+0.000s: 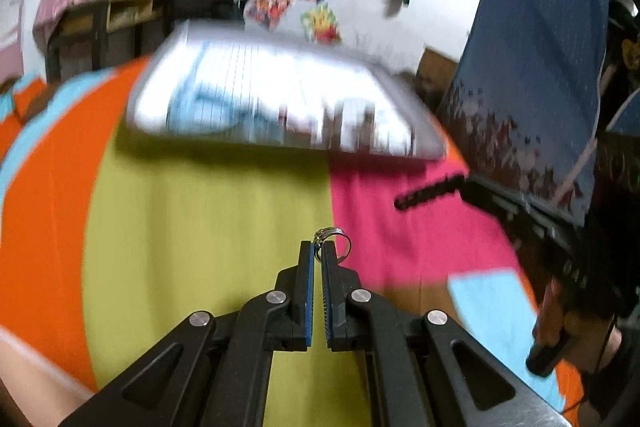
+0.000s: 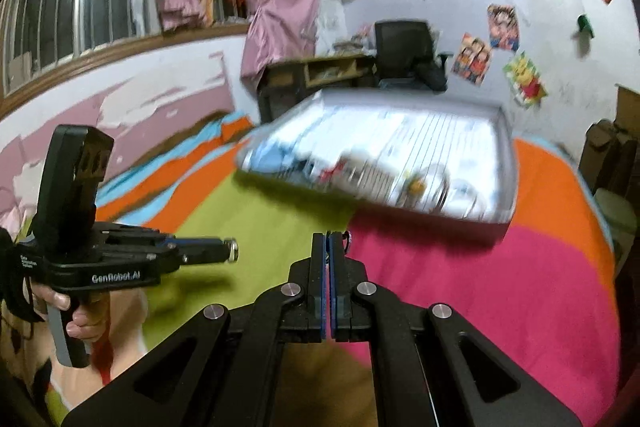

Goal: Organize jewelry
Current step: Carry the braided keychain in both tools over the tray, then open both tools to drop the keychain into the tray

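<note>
In the left wrist view my left gripper (image 1: 318,247) is shut on a silver ring (image 1: 334,242) that sticks out past its tips, above the bedspread. My left gripper (image 2: 230,250) also shows from the side in the right wrist view, held by a hand. My right gripper (image 2: 329,239) is shut, with a small silvery-blue piece of jewelry (image 2: 349,239) peeking out beside its right fingertip. Its dark fingers (image 1: 430,191) enter the left wrist view from the right. Ahead of both lies a white compartmented jewelry tray (image 1: 400,83) (image 2: 505,163), blurred, with small items inside.
A bedspread (image 1: 208,227) in green, pink, orange and blue covers the bed. A blue patterned cloth (image 1: 536,75) hangs at the right. A desk and black chair (image 2: 404,51) stand by the far wall, with pink curtains (image 2: 280,23) and a barred window to the left.
</note>
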Tool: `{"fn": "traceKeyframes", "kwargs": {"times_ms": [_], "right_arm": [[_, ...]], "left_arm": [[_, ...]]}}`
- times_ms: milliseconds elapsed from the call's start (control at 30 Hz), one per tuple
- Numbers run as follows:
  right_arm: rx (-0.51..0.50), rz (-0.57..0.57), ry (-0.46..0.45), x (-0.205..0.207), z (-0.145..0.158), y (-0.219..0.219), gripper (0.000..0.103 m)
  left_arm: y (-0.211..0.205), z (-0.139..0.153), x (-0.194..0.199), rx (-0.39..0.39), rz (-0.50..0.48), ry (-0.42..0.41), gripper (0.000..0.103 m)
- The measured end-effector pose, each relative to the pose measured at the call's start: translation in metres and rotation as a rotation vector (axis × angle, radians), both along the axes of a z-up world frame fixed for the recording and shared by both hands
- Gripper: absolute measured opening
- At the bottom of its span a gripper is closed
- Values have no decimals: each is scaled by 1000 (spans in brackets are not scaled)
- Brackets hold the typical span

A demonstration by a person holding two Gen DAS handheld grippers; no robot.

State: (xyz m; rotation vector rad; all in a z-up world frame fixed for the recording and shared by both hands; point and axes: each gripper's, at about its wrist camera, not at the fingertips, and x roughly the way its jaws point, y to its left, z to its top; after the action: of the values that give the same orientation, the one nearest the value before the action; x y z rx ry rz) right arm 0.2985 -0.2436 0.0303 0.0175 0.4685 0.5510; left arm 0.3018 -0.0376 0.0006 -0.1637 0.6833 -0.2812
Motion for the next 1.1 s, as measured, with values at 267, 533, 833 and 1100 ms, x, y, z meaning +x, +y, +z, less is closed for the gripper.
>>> {"fn": "traceKeyframes", "kwargs": {"times_ms": [267,533,833,1100], "right_arm": [[127,-193,0,64,29,-15,2],[108,-235,72,92,3,-11,2],[51,-256,103,93,-7,-8,2],[40,-285,72,79,2,-14,25]], "left_arm": [[-19,46,86,18,50,-65,4],[-21,21,122,30,103,0,4],[-14,8,123,62,164,50,4],[-7,16,115,33,165,27,6]]}}
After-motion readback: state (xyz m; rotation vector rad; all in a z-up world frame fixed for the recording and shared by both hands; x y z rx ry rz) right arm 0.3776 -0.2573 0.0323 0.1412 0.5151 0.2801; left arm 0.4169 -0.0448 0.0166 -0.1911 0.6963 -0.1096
